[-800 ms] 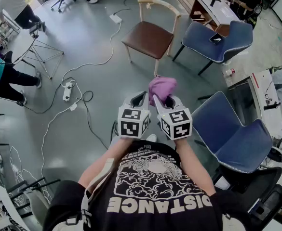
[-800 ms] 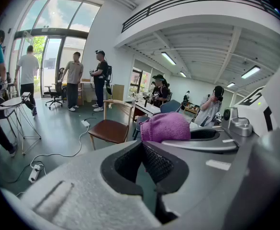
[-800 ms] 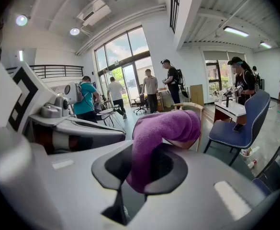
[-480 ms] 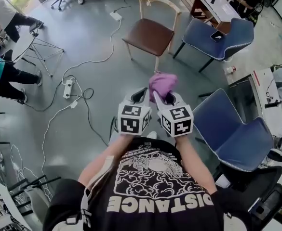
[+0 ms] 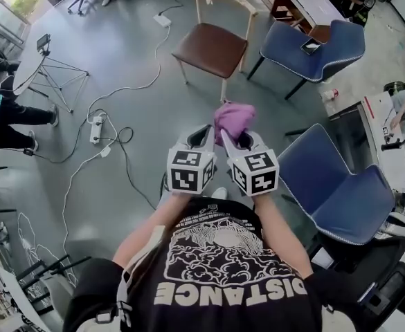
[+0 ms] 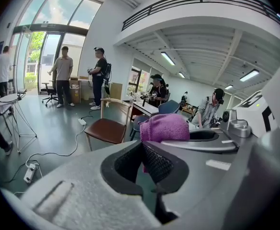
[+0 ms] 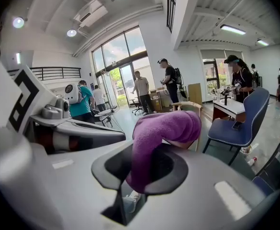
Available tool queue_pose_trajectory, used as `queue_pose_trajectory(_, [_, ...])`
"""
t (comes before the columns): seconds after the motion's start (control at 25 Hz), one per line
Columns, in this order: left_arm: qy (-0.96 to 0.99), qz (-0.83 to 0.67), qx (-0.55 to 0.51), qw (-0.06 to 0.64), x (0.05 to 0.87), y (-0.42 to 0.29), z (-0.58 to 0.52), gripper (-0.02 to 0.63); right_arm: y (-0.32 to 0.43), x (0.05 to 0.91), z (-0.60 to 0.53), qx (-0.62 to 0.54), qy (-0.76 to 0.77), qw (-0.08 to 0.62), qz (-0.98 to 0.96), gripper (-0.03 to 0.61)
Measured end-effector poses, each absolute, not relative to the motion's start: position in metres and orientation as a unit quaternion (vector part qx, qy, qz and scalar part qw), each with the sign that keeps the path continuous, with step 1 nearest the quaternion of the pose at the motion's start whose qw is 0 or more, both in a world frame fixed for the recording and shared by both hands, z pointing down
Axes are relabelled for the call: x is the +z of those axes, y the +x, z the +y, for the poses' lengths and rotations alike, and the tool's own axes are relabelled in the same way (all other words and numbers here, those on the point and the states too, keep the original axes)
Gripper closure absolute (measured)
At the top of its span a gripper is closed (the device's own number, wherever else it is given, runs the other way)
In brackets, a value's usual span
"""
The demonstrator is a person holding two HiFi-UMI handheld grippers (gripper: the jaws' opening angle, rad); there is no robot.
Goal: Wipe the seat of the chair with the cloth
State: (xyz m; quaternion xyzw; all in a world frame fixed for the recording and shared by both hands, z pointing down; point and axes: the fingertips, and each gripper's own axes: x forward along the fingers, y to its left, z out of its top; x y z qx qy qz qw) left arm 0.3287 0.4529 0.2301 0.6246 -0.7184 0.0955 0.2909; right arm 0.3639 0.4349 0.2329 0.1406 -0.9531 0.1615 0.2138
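Right hand-held gripper [image 5: 232, 140]: clenched on the purple cloth [image 5: 233, 119], which bunches above its jaws.
Left hand-held gripper [image 5: 203, 137]: jaws together, empty, just beside the cloth.
Chair seat [image 5: 211, 49]: well ahead, bare.

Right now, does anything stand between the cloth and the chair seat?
Nothing visible does. The right gripper holds the cloth above bare floor, and only floor lies between it and the seat. A cable lies left of that line, a blue chair right of it.
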Motion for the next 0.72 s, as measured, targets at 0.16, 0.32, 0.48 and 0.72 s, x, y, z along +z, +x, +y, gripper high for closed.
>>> queue_pose_trajectory(0.16, [0.634, -0.708, 0.092, 0.297, 0.234, 0.318, 0.437, 0.623, 0.354, 0.237, 0.422, 0.164, 0.153, 0.221, -0.949, 0.517])
queue_pose_trajectory(0.32, [0.642, -0.7, 0.09, 0.3, 0.236, 0.291, 0.422, 0.623, 0.328, 0.242, 0.409, 0.166, 0.163, 0.228, -0.946, 0.517])
queue_pose_trajectory(0.48, [0.654, -0.687, 0.09, 0.305, 0.237, 0.259, 0.407, 0.623, 0.297, 0.243, 0.396, 0.172, 0.176, 0.235, -0.94, 0.517])
queue_pose_trajectory(0.72, [0.669, -0.668, 0.091, 0.313, 0.235, 0.202, 0.389, 0.623, 0.244, 0.241, 0.383, 0.179, 0.198, 0.248, -0.931, 0.517])
